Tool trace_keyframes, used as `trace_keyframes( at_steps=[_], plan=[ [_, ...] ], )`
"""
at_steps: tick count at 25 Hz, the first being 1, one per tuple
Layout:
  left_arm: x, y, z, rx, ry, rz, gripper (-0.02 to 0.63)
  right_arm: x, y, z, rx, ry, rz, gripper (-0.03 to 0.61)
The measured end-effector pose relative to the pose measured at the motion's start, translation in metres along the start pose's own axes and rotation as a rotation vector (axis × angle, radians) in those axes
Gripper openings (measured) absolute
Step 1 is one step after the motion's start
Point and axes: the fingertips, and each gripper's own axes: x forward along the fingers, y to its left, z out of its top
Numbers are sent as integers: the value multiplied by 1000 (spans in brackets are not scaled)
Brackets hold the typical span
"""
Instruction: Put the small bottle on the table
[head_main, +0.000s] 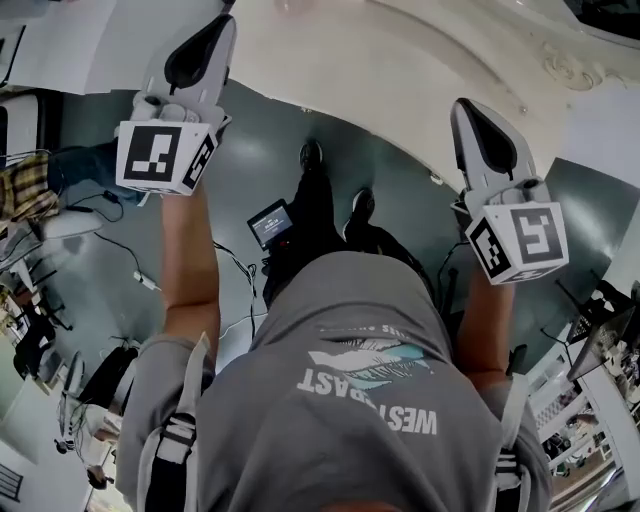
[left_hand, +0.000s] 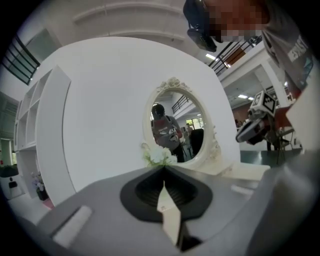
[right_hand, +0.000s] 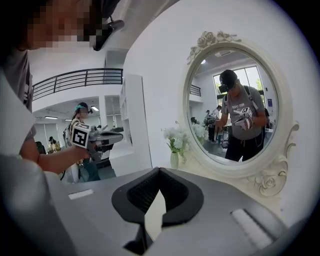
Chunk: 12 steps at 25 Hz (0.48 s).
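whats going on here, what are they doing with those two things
A person in a grey shirt faces an oval mirror, holding the left gripper and the right gripper up in front of them. Both pairs of jaws are shut with nothing between them. A vase of white flowers stands beside the mirror. No small bottle shows in any view.

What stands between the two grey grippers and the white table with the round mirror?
Nothing visible does. The left gripper and right gripper hang before the white table, jaws shut and empty. A small vase of white flowers stands on it beside the round mirror. No small bottle shows in any view.
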Motion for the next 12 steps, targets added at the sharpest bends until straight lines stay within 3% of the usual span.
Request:
trace_keyframes(
  at_steps=[7, 12],
  plan=[
    [-37, -83, 60, 46, -11, -64, 3, -53, -19, 28, -65, -76, 17, 0],
    [-66, -111, 90, 59, -53, -39, 3, -79, -19, 35, -97, -119, 36, 0]
  ],
)
